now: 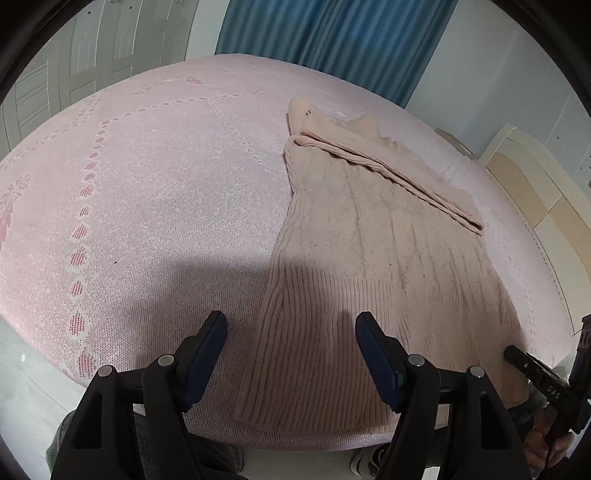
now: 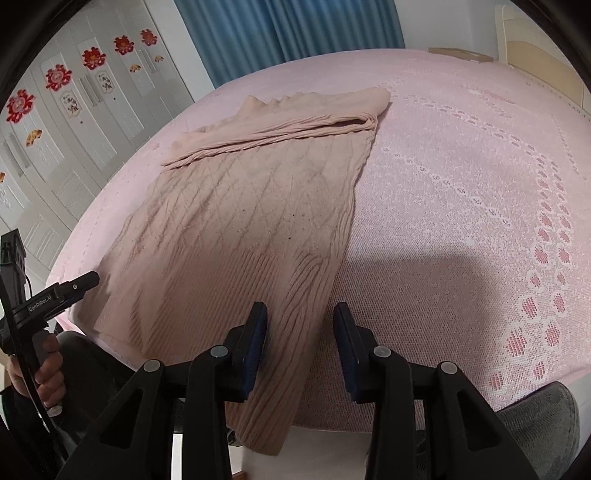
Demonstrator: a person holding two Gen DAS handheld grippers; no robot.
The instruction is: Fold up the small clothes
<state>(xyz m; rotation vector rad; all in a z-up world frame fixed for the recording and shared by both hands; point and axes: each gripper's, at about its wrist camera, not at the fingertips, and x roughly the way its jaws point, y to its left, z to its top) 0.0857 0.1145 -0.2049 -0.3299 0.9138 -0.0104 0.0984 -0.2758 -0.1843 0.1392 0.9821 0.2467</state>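
**Both grippers poised over the hem of a half-folded sweater**

We find a pale pink knitted sweater lying flat on the bed, close to the near edge, with its ribbed hem hanging slightly over that edge. Its far end points toward the blue curtain. One sleeve is already laid diagonally across the body, so we judge the side folds as done and the lengthwise fold as the step in hand.

The left gripper stands with its fingers wide apart, above the hem corner nearer the bed's middle. Nothing is between the pads; one finger is over the bedspread, the other over the knit. The right gripper shows a narrower gap, straddling the sweater's side edge at the hem. Its pads do not press on the cloth, and it holds nothing.

We read the placement as deliberate: one gripper at each hem corner lets the hem be lifted evenly and carried toward the collar. The overhang at the near edge gives the fingers room to get under the fabric.

In the right wrist view, a hand grips the left tool's handle. The risk we note is the loose sleeve slipping as the hem rises.
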